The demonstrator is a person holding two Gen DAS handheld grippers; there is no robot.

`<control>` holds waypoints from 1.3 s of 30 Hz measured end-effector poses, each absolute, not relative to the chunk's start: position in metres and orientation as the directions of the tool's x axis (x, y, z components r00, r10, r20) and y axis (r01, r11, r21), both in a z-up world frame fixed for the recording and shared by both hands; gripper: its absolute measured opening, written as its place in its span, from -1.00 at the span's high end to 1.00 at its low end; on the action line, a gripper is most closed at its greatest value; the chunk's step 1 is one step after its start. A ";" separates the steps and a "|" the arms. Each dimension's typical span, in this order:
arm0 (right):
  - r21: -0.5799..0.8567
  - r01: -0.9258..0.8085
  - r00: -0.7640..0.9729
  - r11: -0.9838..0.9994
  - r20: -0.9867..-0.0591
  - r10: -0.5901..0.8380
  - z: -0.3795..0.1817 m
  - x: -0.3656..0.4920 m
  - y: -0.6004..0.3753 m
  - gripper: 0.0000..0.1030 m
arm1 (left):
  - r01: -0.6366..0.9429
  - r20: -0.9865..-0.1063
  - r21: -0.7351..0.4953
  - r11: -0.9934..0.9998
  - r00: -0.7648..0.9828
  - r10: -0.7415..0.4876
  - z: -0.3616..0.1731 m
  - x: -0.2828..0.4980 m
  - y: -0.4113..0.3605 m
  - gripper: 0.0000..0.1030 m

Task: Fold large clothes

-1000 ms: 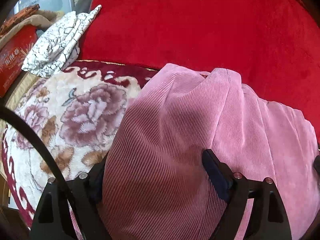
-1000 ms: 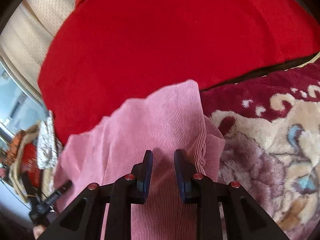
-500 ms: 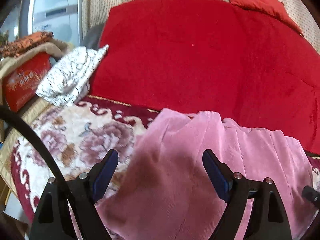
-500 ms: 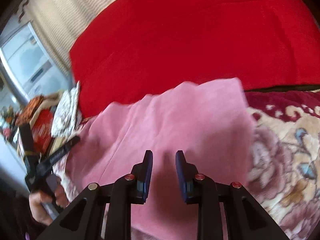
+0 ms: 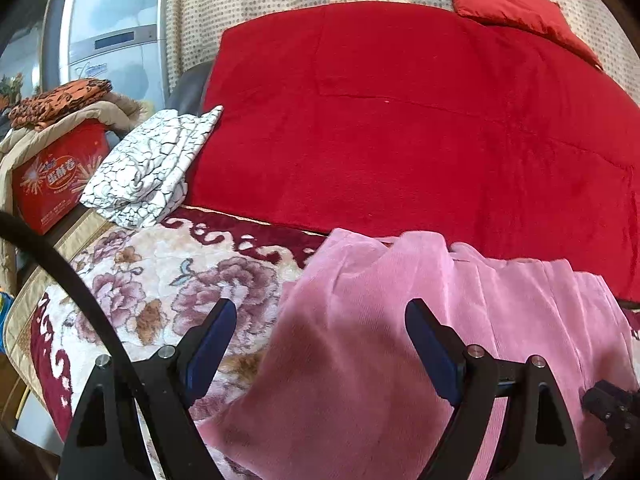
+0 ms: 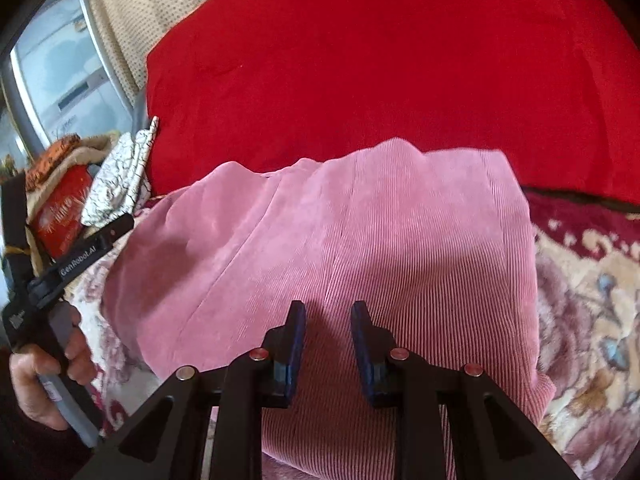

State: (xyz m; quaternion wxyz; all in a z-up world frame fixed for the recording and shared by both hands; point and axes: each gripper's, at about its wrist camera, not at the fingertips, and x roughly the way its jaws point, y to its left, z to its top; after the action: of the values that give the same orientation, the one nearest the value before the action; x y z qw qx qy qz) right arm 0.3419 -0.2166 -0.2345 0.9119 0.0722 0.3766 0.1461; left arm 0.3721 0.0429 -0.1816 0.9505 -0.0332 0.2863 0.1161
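A pink corduroy garment (image 6: pixel 360 248) lies folded into a broad, roughly rectangular bundle on a floral blanket (image 5: pixel 160 280), its far edge reaching a big red blanket (image 5: pixel 400 120) that covers the back of the bed or sofa.

The left hand-held gripper (image 5: pixel 320 344) hangs above the garment's left part with its blue pads (image 5: pixel 210 344) set wide apart; nothing is between them, and the left pad is over the floral blanket while the right one is over the pink cloth. In the right wrist view this same tool shows at the far left, gripped by a person's hand (image 6: pixel 44 376).

The right hand-held gripper (image 6: pixel 328 344) is above the near middle of the garment, its pads close together with a narrow gap; the cloth lies below them and is not pinched.

To the far left, a folded white cloth with black crackle lines (image 5: pixel 148 176) leans against the red blanket, next to a red box (image 5: pixel 52 184). A small red cushion (image 5: pixel 516 8) sits at the far right.
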 end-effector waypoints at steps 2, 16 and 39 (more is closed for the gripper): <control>0.178 -0.202 0.675 0.963 -0.687 0.268 -0.240 0.344 -0.211 0.31 | -0.216 -0.566 0.010 0.976 0.804 0.183 -0.186 0.374 0.038 -0.68; -0.082 -0.185 0.735 0.979 -0.673 0.083 -0.249 0.332 -0.186 0.30 | -0.164 -0.546 0.044 0.985 0.822 0.161 -0.190 0.372 0.016 -0.68; -0.132 -0.171 0.748 0.977 -0.662 0.041 -0.248 0.331 -0.177 0.29 | -0.159 -0.547 0.063 0.985 0.820 0.167 -0.192 0.372 0.016 -0.68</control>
State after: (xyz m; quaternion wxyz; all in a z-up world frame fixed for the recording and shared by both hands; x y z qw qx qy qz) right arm 0.3312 -0.1772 -0.2480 0.9303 -0.0922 0.3504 0.0569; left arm 0.3724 0.0163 -0.1919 0.9540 0.0073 0.2874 0.0854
